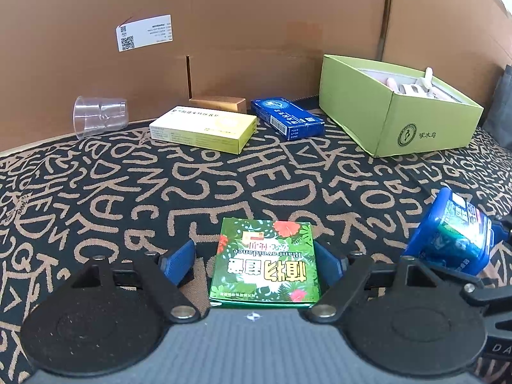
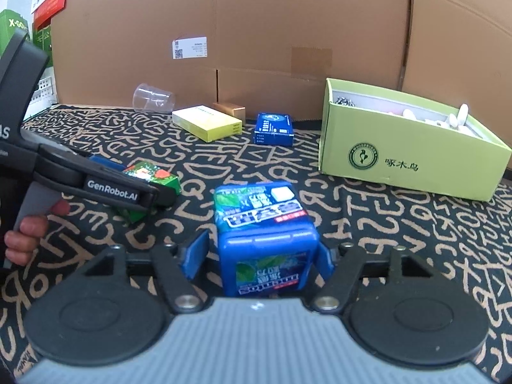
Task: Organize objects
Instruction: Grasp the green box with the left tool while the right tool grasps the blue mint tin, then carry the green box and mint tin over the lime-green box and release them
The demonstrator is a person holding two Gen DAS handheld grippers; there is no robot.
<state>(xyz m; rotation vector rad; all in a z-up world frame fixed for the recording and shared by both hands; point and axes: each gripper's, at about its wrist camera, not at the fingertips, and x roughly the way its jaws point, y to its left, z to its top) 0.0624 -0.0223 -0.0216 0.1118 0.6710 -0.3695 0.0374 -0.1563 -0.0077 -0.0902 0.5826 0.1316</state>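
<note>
Lying flat on the patterned cloth [image 1: 224,176], the glossy green leaf-print carton [image 1: 265,264] sits between the spread pads of the left gripper [image 1: 256,260], a gap showing at the left pad. The right gripper [image 2: 260,256] straddles a blue plastic tub [image 2: 265,243] with rounded corners; its left pad stands clear, so no pinch. Beyond the carton lie a yellow carton [image 1: 201,128], a small blue box [image 1: 286,118] and a toppled clear cup [image 1: 99,116]; the open lime cardboard box [image 1: 400,118] stands to their right. Only the right view shows a hand [image 2: 25,236].
</note>
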